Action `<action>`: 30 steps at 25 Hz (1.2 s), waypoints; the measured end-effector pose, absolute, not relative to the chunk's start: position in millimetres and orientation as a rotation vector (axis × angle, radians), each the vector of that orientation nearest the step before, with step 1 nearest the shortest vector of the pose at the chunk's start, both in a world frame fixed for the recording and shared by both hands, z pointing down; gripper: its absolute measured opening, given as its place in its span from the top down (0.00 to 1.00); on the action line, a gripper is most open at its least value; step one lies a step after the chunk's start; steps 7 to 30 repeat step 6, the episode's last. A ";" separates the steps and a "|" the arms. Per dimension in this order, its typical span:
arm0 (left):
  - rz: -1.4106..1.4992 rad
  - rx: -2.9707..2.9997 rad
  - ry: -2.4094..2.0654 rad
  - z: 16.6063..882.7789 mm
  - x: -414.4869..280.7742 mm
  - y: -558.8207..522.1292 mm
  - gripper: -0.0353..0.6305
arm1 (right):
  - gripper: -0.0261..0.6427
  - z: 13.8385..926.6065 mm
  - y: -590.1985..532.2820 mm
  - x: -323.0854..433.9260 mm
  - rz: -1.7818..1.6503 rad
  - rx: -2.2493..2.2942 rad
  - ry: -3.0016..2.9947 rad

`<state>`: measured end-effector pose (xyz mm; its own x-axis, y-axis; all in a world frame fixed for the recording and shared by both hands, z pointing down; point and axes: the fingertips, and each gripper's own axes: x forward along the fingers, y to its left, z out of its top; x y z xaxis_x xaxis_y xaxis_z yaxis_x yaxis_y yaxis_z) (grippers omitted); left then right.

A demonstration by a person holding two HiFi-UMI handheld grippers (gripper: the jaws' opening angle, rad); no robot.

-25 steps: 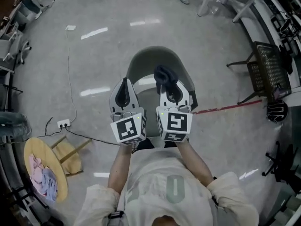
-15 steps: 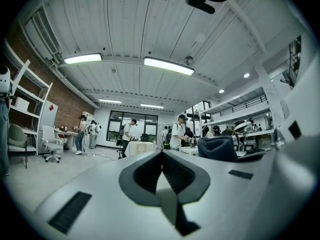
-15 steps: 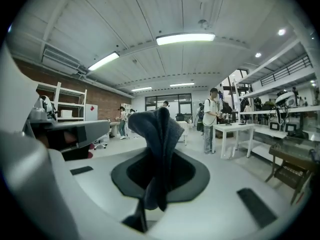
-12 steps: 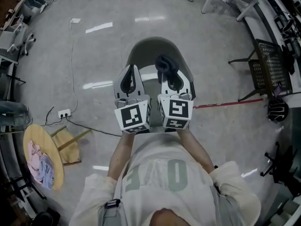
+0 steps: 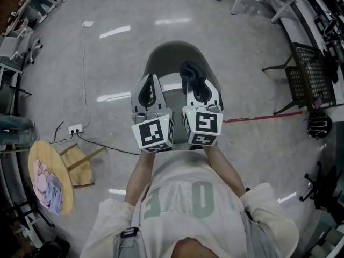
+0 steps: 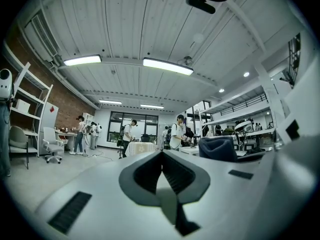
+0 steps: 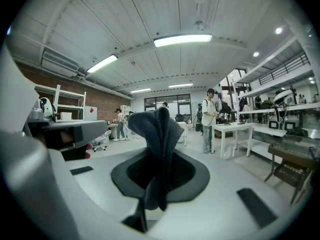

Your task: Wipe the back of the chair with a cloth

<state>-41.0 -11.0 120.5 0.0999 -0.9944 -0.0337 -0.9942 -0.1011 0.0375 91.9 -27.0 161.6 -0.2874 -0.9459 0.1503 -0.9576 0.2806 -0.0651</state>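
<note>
Bunching up past the jaw tips, a dark cloth [image 7: 158, 129] was pinched in the right gripper [image 5: 200, 93], held above the grey chair [image 5: 177, 55], whose back was not yet touched. The left gripper [image 5: 149, 85] was seen squeezed together on nothing. The cloth was judged soft, light and floppy, best taken by a gathered fold with a loose end left for wiping. No true container was made out; a round wooden stool [image 5: 38, 168] at the left was laden with pink and blue rags [image 5: 47, 192]
</note>
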 end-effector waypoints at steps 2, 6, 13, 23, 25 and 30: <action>-0.076 2.330 -2.100 122.9 -43.4 -10.4 0.92 | 0.87 164.6 -26.8 89.5 0.222 1.827 -2.443; -0.083 2.328 -2.100 127.0 -57.9 -6.1 0.92 | 0.87 167.4 -22.8 75.0 0.212 1.825 -2.446; -0.083 2.328 -2.100 127.0 -57.9 -6.1 0.92 | 0.87 167.4 -22.8 75.0 0.212 1.825 -2.446; -0.083 2.328 -2.100 127.0 -57.9 -6.1 0.92 | 0.87 167.4 -22.8 75.0 0.212 1.825 -2.446; -0.083 2.328 -2.100 127.0 -57.9 -6.1 0.92 | 0.87 167.4 -22.8 75.0 0.212 1.825 -2.446; -0.083 2.328 -2.100 127.0 -57.9 -6.1 0.92 | 0.87 167.4 -22.8 75.0 0.212 1.825 -2.446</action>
